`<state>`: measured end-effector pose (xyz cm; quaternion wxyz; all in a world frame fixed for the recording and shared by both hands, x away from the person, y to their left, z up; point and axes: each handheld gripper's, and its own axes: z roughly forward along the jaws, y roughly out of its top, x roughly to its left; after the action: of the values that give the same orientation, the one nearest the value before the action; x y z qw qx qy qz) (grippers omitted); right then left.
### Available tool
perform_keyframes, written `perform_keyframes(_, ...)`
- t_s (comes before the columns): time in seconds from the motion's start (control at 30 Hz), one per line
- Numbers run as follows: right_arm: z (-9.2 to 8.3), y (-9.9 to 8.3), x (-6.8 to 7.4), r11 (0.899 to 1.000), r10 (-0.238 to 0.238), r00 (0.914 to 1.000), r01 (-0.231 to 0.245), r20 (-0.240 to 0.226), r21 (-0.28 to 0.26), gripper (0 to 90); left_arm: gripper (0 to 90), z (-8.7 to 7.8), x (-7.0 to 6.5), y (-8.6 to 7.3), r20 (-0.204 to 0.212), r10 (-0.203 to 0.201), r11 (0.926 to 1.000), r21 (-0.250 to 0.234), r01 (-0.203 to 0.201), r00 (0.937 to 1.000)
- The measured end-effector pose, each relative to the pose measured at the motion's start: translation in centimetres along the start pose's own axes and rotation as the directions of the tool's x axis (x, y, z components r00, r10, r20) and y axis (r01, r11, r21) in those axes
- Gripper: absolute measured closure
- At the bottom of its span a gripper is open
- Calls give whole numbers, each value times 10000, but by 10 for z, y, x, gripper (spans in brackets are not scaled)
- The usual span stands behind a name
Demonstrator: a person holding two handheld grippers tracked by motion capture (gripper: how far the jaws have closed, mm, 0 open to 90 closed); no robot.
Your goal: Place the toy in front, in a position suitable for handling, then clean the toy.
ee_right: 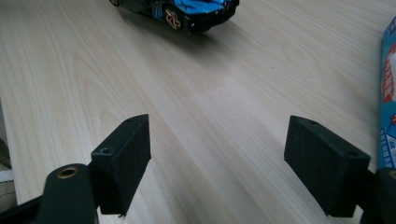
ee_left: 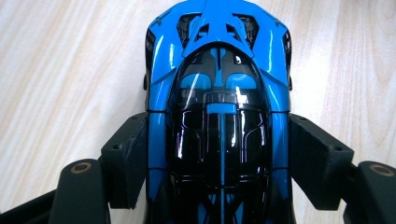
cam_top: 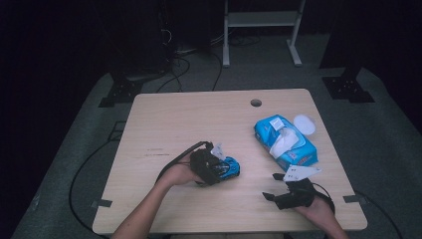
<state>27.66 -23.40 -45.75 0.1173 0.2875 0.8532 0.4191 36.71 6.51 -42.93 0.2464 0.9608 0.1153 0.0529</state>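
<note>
A blue and black toy car (ee_left: 219, 88) lies on the wooden table (cam_top: 169, 124), left of its middle. My left gripper (ee_left: 219, 161) is shut on it, one black pad pressed against each flank. In the high view the car (cam_top: 232, 167) pokes out to the right of that gripper (cam_top: 223, 168). Near the front right edge my right gripper (cam_top: 272, 186) stands open, its jaws pointing left with nothing between them. The right gripper view looks between those wide jaws (ee_right: 217, 154) over bare wood, with the car (ee_right: 187, 11) farther off at the top.
A blue pack of wet wipes (cam_top: 286, 142) lies at the right with a white wipe sticking out of its top, and its edge (ee_right: 388, 93) is close to my right jaw. Beside it is a round white lid (cam_top: 304, 124). A cable hole (cam_top: 256, 102) sits near the far edge.
</note>
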Motion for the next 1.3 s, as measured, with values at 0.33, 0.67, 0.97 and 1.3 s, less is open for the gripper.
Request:
perform_keyframes(0.33, 1, 0, 1, 10000, -11, 10000, 11, 19, 29, 218, 282, 15, -6, -1, 226, 37, 9996, 296, -43, 9997)
perform_keyframes(0.67, 0, 3, 4, 10000, 67, 9997, -68, 234, 66, 218, 241, 19, -10, -4, 16, -33, 9996, 274, 32, 10000)
perform_keyframes(0.97, -1, 10, 7, 9998, -119, 9992, 125, 377, -153, 199, 102, -12, -14, -15, -462, -710, 9912, -1150, 653, 9964)
perform_keyframes(1.3, -13, 33, 3, 9984, -348, 9987, 364, 359, -427, 199, 87, -29, -19, -48, -586, -1282, 9669, -2293, 1116, 9900)
